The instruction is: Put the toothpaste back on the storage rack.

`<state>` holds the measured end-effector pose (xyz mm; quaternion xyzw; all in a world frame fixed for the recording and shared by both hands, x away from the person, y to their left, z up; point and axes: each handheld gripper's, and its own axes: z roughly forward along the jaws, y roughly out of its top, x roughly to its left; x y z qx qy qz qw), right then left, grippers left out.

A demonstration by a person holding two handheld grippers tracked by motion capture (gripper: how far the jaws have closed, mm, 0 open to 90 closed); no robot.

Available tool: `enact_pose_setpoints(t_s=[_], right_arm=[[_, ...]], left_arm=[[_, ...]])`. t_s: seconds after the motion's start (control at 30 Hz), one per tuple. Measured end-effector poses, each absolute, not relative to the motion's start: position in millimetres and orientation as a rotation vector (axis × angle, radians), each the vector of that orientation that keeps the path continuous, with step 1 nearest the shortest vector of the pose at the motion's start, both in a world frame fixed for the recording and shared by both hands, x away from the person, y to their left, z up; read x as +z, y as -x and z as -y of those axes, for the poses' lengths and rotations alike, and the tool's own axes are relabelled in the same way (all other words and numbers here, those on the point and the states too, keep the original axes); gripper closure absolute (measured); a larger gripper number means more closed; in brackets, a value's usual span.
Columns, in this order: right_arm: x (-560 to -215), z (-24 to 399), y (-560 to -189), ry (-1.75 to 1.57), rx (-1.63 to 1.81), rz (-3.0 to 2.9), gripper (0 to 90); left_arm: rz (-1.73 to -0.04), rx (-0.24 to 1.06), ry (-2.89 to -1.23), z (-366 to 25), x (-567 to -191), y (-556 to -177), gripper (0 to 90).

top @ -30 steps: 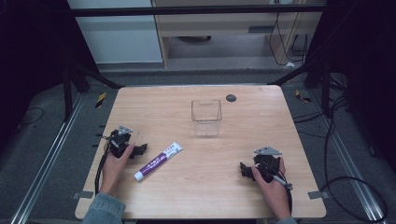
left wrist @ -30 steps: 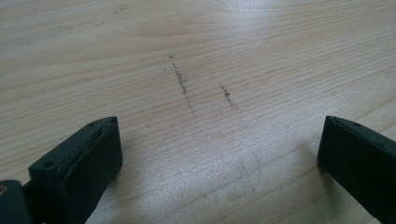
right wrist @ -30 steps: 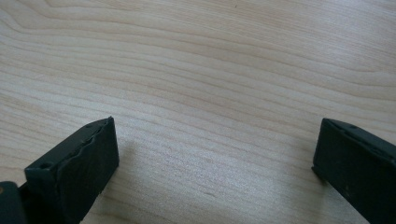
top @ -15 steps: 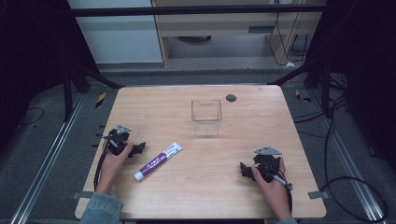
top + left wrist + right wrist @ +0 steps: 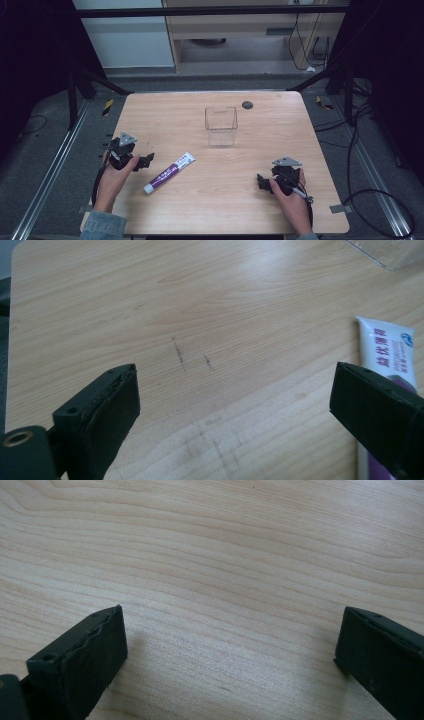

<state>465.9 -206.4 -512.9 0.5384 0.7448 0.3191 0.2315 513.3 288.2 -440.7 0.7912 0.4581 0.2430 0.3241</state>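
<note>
On the table: a person holds a two-jaw gripper in each hand over a pale wooden table.
Left gripper: the left gripper sits low with its jaws spread wide and nothing between them; in its own view only bare wood lies in the gap.
Toothpaste tube: one white and purple toothpaste tube lies flat just beside the left gripper, off its jaw tips toward the table's middle; in the left gripper view the tube runs partly behind one jaw, outside the gap.
Right gripper: the right gripper rests well apart from the tube, jaws likewise released and empty, with plain wood ahead of them.
Clear box: one empty clear plastic box stands upright beyond the tube, farther from both grippers.
Step in hand: judged as the approach for picking up the tube with the left gripper.
How to do it well: the gripper should probably swing toward the tube until its body lies between the jaws, straddle it across its width near the middle, come down close to the wood, then close gently so the soft tube does not squirm out.
Count: two grippers, one tube, one box, one small dark round mark near the far edge.
</note>
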Motion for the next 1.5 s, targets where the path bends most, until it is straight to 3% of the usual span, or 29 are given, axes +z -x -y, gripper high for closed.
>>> enact_pose_setpoints(t_s=[0.77,1.5], right_arm=[[-513,207,-466,-1.474,0.877,-2.052,0.3],[-513,207,-466,-1.475,0.877,-2.052,0.3]], left_arm=[[-1.090,0.489,-2.327,-245,-433,-501,7.8],[-1.026,0.409,-2.443,-227,-430,-506,13.5]])
